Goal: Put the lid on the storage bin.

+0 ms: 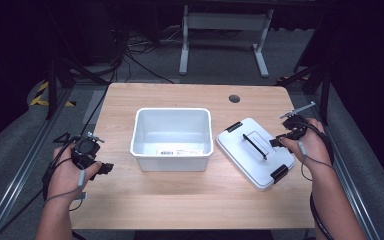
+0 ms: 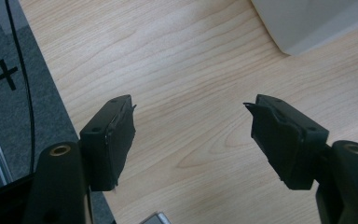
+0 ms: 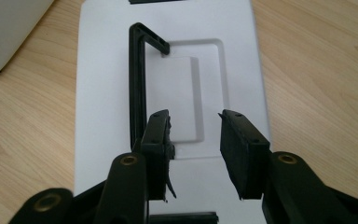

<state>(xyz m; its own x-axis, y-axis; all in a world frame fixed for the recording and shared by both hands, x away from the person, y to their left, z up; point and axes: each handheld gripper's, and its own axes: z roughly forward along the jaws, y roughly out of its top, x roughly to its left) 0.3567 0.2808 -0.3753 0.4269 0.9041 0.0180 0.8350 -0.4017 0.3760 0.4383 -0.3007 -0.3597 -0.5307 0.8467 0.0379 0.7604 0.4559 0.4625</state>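
Gripper on the person's left, the left gripper (image 1: 92, 156), rests at the near-left edge of the wooden table (image 1: 180, 200) with its jaws spread wide and nothing between them; in the left gripper view they frame bare wood, and a corner of the white bin (image 2: 307, 23) lies ahead and to their right, well apart. Moving right, that white bin (image 1: 172, 137) stands upright and open in the middle of the table, seemingly empty, a barcode sticker on its inner near wall. Right again lies the white lid (image 1: 255, 150), flat on the wood and turned at an angle, just beside the bin but not touching it. Its black handle (image 1: 255, 146) runs along the middle of its top, and a black latch sits at each short end. Farthest right, the right gripper (image 1: 286, 137) hovers at the lid's far-right edge; in the right gripper view its jaws stand partly open over the moulded recess, empty, the black handle (image 3: 137, 84) just left of them. Lid and bin both look like thin, stiff, smooth plastic, probably light and a little slippery on flat faces, so the raised handle is likely the surest hold. Count: one bin, one lid, one handle, two latches, two grippers.
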